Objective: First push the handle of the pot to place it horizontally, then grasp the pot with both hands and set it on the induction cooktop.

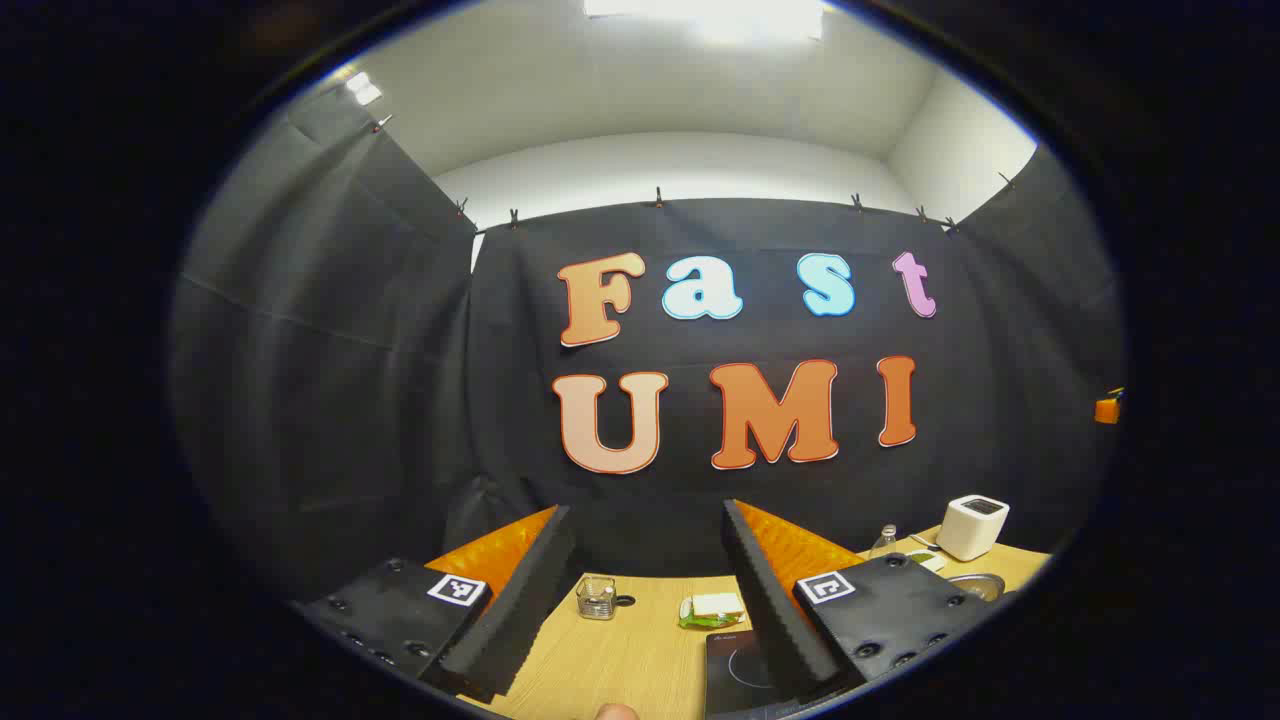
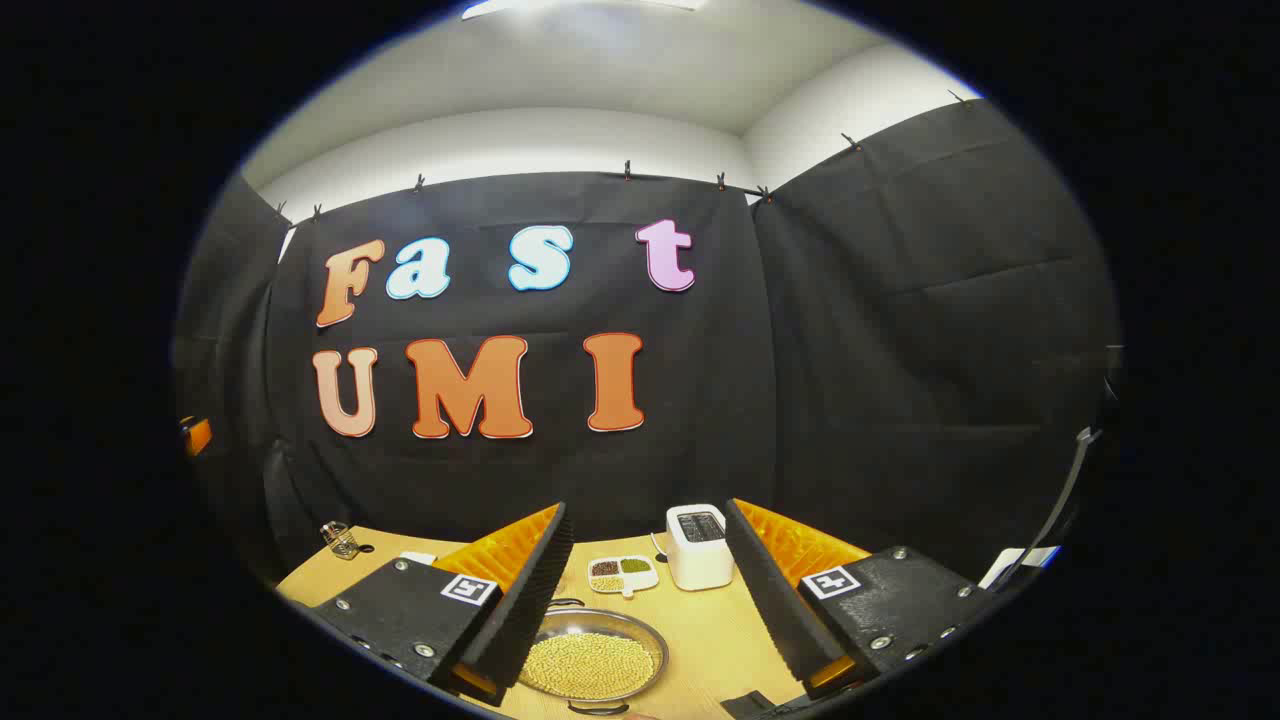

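A shallow steel pot point(image 2: 590, 665) full of yellow beans sits on the wooden table point(image 2: 705, 640), low between my right gripper's fingers. One loop handle point(image 2: 565, 603) shows at its far rim and another point(image 2: 598, 708) at its near rim. My right gripper point(image 2: 647, 507) is open above and in front of the pot, touching nothing. The black induction cooktop point(image 1: 735, 665) lies low in the left gripper view, partly behind one finger. My left gripper point(image 1: 645, 510) is open and holds nothing. The pot's rim point(image 1: 975, 585) peeks out at the right.
A white toaster point(image 2: 698, 545) and a divided dish of beans point(image 2: 622, 575) stand behind the pot. A glass cup point(image 1: 597, 597) and a green and white sponge point(image 1: 712, 608) lie beyond the cooktop. A small bottle point(image 1: 884, 540) stands near the toaster point(image 1: 972, 527). Black cloth walls close the booth.
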`<state>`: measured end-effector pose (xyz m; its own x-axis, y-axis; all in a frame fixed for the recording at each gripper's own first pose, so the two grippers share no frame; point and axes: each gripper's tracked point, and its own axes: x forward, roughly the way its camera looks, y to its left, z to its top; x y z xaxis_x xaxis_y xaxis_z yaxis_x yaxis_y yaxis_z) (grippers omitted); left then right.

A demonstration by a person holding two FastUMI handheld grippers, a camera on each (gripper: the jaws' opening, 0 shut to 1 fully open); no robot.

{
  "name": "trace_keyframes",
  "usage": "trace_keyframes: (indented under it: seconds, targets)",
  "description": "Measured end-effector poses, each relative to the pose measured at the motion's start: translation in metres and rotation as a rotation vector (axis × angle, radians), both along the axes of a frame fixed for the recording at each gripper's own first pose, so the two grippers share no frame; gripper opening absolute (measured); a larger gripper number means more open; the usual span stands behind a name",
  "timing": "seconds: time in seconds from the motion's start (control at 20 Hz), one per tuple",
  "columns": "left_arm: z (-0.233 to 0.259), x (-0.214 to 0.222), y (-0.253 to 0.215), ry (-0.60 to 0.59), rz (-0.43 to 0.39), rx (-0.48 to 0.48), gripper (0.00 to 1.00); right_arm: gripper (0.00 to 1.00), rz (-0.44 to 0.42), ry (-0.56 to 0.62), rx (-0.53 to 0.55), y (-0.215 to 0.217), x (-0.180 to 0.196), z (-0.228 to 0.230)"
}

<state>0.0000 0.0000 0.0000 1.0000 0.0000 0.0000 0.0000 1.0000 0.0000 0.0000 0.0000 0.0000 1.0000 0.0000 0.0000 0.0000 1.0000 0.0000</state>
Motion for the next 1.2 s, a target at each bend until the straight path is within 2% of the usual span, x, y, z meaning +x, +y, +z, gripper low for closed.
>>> trace_keyframes:
  seconds: [0.15, 0.2, 0.3, 0.35, 0.4, 0.5, 0.55, 0.75, 0.8, 0.85, 1.0, 1.05, 1.1, 1.2]
  targets:
    - [0.006, -0.001, 0.002, -0.016, 0.011, 0.011, 0.99, 0.95, 0.003, 0.002, -0.002, 0.001, -0.001, 0.001]
    - [0.009, -0.004, 0.002, -0.022, 0.013, 0.015, 0.99, 1.00, 0.007, 0.004, -0.002, 0.003, 0.000, 0.001]
    - [0.010, -0.007, 0.001, -0.030, 0.014, 0.018, 0.99, 1.00, 0.018, 0.008, -0.001, 0.006, 0.001, 0.000]
    - [0.010, -0.007, 0.002, -0.032, 0.014, 0.020, 0.99, 0.95, 0.022, 0.011, -0.002, 0.008, 0.001, 0.000]
    - [0.010, -0.006, 0.002, -0.031, 0.015, 0.020, 0.98, 1.00, 0.028, 0.013, -0.002, 0.010, 0.001, -0.001]
    - [0.009, -0.007, 0.003, -0.029, 0.016, 0.021, 0.98, 1.00, 0.044, 0.023, 0.005, 0.014, 0.001, -0.003]
    - [0.008, -0.008, 0.003, -0.027, 0.018, 0.021, 0.98, 0.95, 0.055, 0.030, 0.012, 0.017, 0.002, -0.005]
    - [0.006, -0.008, 0.009, -0.023, 0.028, 0.022, 0.98, 0.95, 0.086, 0.062, 0.045, 0.025, 0.001, -0.013]
    - [0.005, -0.008, 0.011, -0.023, 0.032, 0.022, 0.98, 1.00, 0.087, 0.060, 0.043, 0.026, 0.002, -0.012]
    - [0.005, -0.008, 0.012, -0.023, 0.036, 0.023, 0.98, 0.93, 0.088, 0.054, 0.039, 0.028, 0.003, -0.011]
    - [0.001, -0.009, 0.014, -0.016, 0.038, 0.019, 0.98, 0.84, 0.095, 0.046, 0.022, 0.031, 0.003, -0.013]
    - [-0.001, -0.008, 0.013, -0.013, 0.036, 0.017, 0.97, 0.87, 0.101, 0.044, 0.017, 0.035, 0.003, -0.012]
    - [-0.002, -0.007, 0.013, -0.011, 0.034, 0.015, 0.97, 0.77, 0.106, 0.043, 0.012, 0.035, 0.001, -0.014]
    - [-0.003, -0.006, 0.013, -0.009, 0.034, 0.013, 0.97, 0.70, 0.123, 0.041, 0.001, 0.042, 0.000, -0.015]
